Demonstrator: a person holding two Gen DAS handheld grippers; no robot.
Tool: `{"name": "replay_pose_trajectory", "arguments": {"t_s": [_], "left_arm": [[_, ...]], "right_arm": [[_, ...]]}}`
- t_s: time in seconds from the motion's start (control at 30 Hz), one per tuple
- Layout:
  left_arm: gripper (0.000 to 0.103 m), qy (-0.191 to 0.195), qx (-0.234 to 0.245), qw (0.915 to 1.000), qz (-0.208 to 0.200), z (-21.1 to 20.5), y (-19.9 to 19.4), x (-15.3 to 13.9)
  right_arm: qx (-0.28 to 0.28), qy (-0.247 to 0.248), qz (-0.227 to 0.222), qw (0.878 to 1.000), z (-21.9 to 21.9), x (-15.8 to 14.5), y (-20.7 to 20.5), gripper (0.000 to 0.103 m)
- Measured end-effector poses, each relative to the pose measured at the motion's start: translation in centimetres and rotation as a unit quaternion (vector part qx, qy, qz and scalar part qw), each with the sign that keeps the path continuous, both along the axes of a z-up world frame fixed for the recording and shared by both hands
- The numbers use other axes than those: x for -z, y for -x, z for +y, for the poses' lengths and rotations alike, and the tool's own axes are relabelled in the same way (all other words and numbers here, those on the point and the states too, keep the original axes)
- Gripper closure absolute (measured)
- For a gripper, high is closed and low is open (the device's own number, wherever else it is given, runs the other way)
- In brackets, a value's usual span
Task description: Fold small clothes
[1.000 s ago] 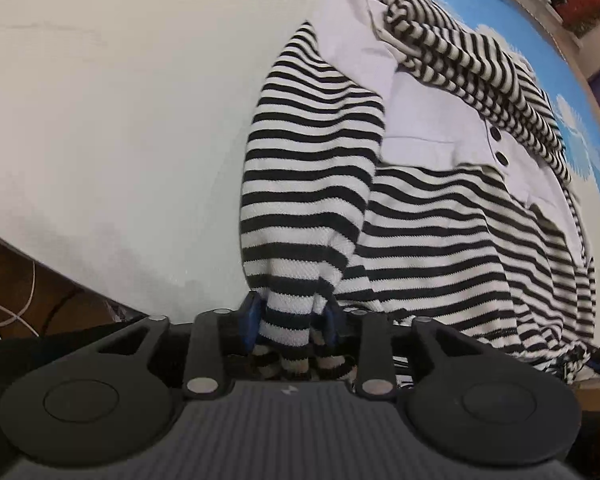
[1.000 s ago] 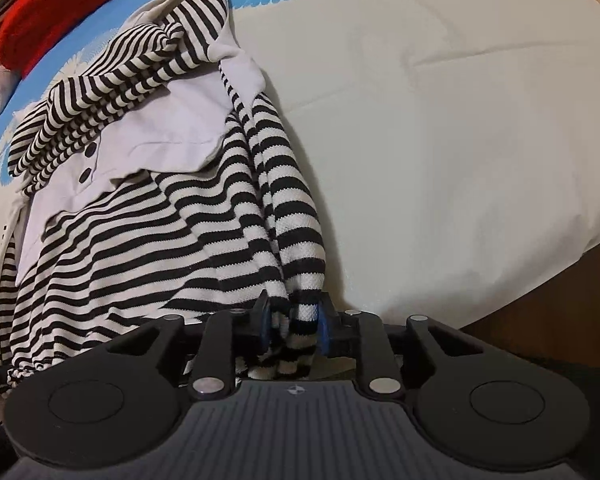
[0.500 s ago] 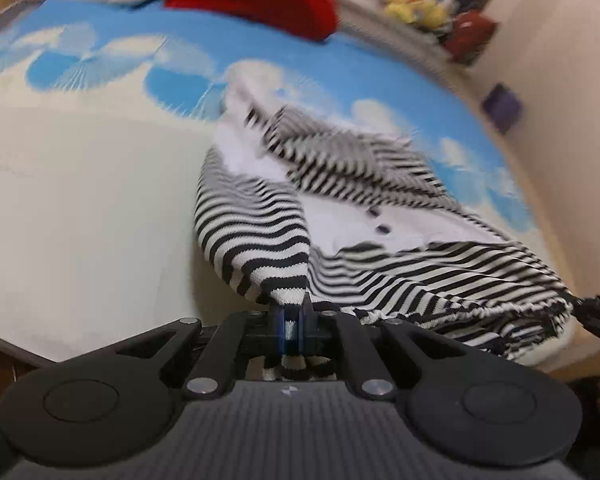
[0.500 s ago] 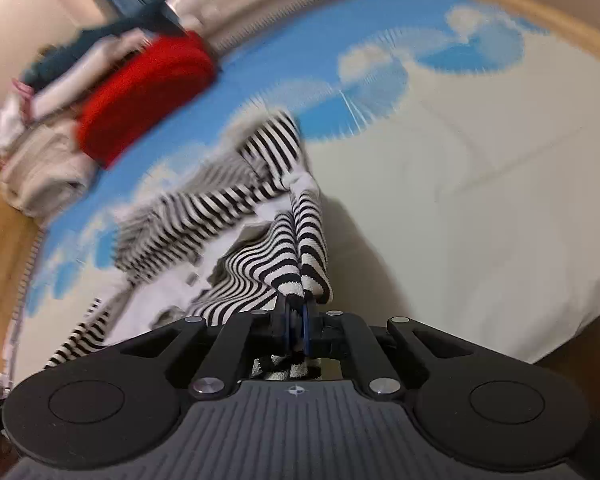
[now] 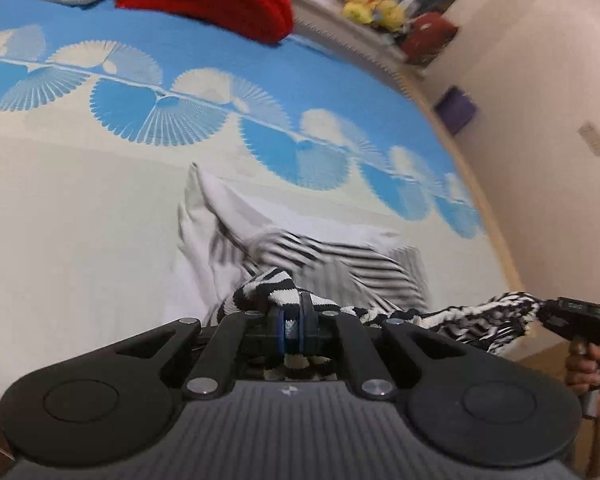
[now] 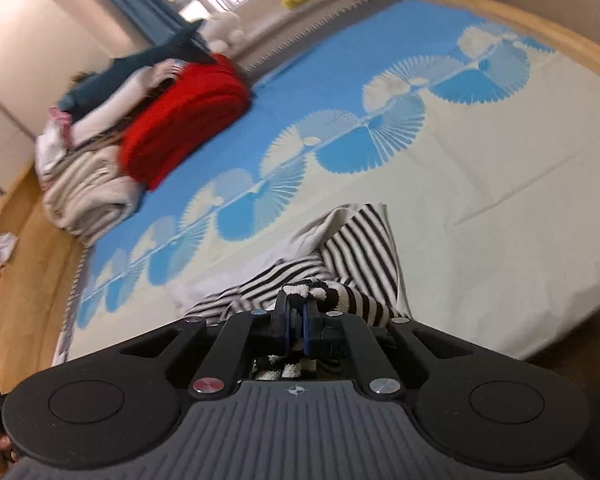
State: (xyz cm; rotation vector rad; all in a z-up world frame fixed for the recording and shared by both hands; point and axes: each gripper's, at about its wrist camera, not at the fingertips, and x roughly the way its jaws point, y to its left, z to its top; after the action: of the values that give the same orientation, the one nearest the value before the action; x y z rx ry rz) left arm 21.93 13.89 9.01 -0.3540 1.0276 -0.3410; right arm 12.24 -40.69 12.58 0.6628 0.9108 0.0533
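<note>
Lifted since a second ago: striped garment is now pulled up off the bed sheet, hem edge raised, where before it lay flat and spread out. Hem is stretched between both grippers, rest of it hangs down blurred onto the near part of the sheet, white panel trailing far-left. Left gripper jaws together, clamped on striped hem fabric. Right gripper likewise clamped on a bunched striped hem corner; also seen at right edge of the left view, hem taut to it. Sheet has a blue fan pattern beyond. Red blanket on a folded pile at far left, yellow plush toys far back.
</note>
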Motion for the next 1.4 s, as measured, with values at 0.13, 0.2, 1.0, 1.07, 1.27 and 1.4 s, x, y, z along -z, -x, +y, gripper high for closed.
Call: {"name": "replay_pose_trajectory", "arguments": {"t_s": [0.13, 0.2, 1.0, 1.07, 1.27, 1.4], "left_arm": [[0.069, -0.018, -0.049, 0.9981, 0.032, 0.5, -7.4, 5.1], [0.069, -0.019, -0.091, 0.9949, 0.041, 1.9, -8.9, 6.8], [0.030, -0.156, 0.024, 0.9867, -0.038, -4.9, -10.4, 11.0], [0.037, -0.155, 0.022, 0.9868, -0.043, -5.4, -11.3, 11.0], [0.100, -0.152, 0.014, 0.9852, -0.079, -5.4, -13.2, 10.0], [0.100, -0.068, -0.090, 0.9850, -0.130, -2.0, -14.1, 7.7]], "right_arm": [[0.026, -0.003, 0.042, 0.999, -1.1, 6.3, -8.8, 0.089], [0.042, 0.028, 0.071, 0.996, -1.7, 8.7, -11.3, 0.082], [-0.232, 0.394, -0.063, 0.887, 9.0, 12.5, -11.8, 0.053], [-0.232, 0.400, -0.072, 0.884, 9.4, 12.8, -12.6, 0.055], [-0.213, 0.378, -0.083, 0.897, 9.5, 12.8, -15.4, 0.096], [-0.119, 0.351, -0.147, 0.917, 8.4, 10.0, -16.5, 0.098]]}}
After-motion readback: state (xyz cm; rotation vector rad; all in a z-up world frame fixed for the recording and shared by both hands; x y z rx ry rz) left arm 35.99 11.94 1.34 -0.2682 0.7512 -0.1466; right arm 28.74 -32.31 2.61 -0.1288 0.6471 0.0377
